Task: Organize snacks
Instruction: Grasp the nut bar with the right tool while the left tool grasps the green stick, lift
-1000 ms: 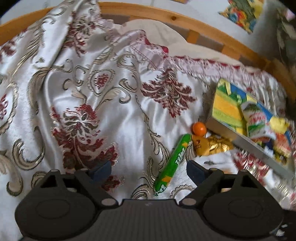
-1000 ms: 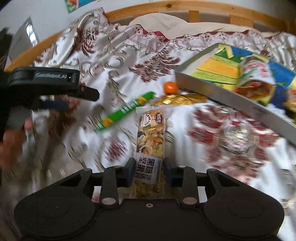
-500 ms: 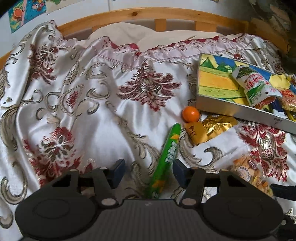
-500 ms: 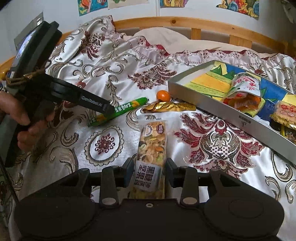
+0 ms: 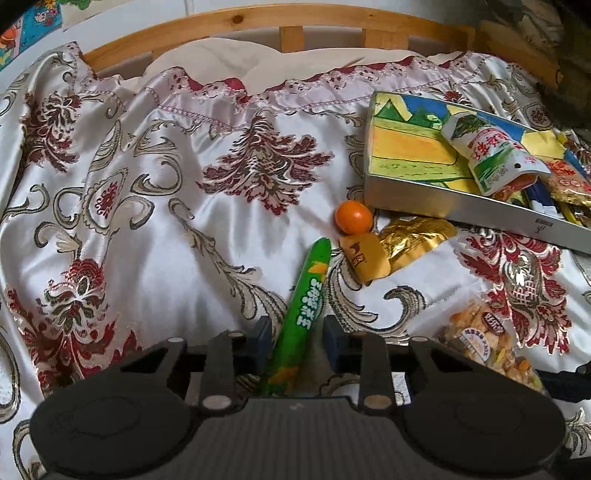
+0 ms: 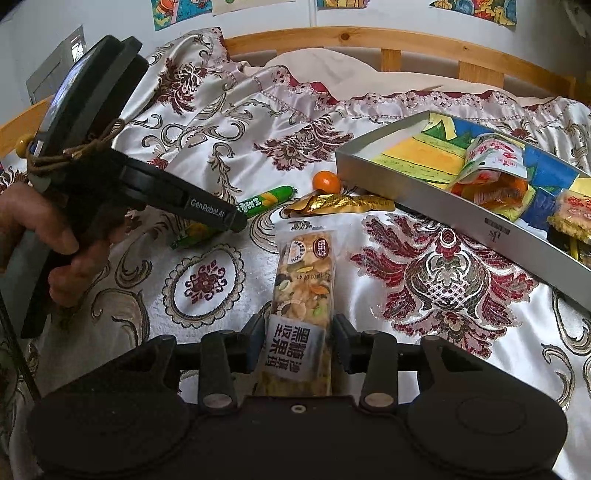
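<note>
A long green snack stick [image 5: 306, 295] lies on the patterned bedspread, its near end between the pads of my left gripper [image 5: 297, 341]. The jaws are closing, with thin gaps still showing at both pads. In the right wrist view the left gripper [image 6: 221, 225] reaches down over the green stick [image 6: 271, 195], held by a hand. A nut bar [image 6: 304, 280] in a clear wrapper rests flat on the bedspread between the pads of my right gripper [image 6: 300, 341], whose jaws are opening and stand slightly off the wrapper. The same nut bar [image 5: 484, 332] shows at lower right in the left wrist view.
A grey tray [image 5: 443, 206] with a colourful drawn bottom holds a white-green pouch [image 5: 491, 158] and several packets at the right. An orange ball [image 5: 353, 216], a tan candy [image 5: 365, 258] and a gold wrapper [image 5: 413, 240] lie before it. A wooden bed rail [image 5: 295, 18] runs behind.
My left gripper rolled level, moved in over the green stick and narrowed its jaws around it. The right gripper stayed put and its jaws widened a little off the nut bar.
</note>
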`<action>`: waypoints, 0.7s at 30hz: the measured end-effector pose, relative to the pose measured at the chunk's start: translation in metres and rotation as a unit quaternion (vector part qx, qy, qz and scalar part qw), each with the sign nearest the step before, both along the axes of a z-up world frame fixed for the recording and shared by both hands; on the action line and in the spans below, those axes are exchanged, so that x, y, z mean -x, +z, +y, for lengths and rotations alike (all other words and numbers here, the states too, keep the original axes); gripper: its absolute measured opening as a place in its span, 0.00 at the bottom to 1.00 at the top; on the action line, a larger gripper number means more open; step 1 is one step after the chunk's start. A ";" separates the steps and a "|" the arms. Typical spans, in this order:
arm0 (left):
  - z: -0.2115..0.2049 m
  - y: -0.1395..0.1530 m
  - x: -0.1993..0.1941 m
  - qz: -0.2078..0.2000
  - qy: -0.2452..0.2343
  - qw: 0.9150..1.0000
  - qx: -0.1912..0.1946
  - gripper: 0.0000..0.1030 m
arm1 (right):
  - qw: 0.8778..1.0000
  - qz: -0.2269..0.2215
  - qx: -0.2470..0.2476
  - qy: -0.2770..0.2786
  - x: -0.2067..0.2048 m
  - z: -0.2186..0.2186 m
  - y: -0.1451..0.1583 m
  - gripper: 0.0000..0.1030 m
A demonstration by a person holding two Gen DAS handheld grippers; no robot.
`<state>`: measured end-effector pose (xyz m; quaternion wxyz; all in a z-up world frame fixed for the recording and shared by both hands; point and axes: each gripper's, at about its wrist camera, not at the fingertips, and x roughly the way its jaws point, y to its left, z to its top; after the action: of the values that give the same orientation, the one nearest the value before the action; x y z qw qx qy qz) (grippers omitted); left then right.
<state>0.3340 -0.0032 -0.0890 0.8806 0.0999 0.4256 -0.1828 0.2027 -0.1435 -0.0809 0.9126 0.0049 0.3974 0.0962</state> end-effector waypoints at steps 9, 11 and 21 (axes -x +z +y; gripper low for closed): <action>0.000 -0.003 -0.005 0.026 0.025 0.999 0.006 0.33 | 1.000 0.011 0.013 0.004 0.001 0.005 -0.010 0.45; -0.002 -0.003 -0.003 0.026 0.025 0.999 0.002 0.22 | 1.000 0.009 0.016 0.004 0.002 0.006 -0.012 0.45; 0.001 0.005 0.015 0.104 0.052 0.993 0.030 0.18 | 0.999 -0.012 0.041 0.002 0.007 0.010 -0.009 0.39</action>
<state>0.3189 -0.0021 -0.0845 0.8426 0.0314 0.5138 -0.1585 0.1955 -0.1338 -0.0902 0.9164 -0.0342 0.3904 0.0818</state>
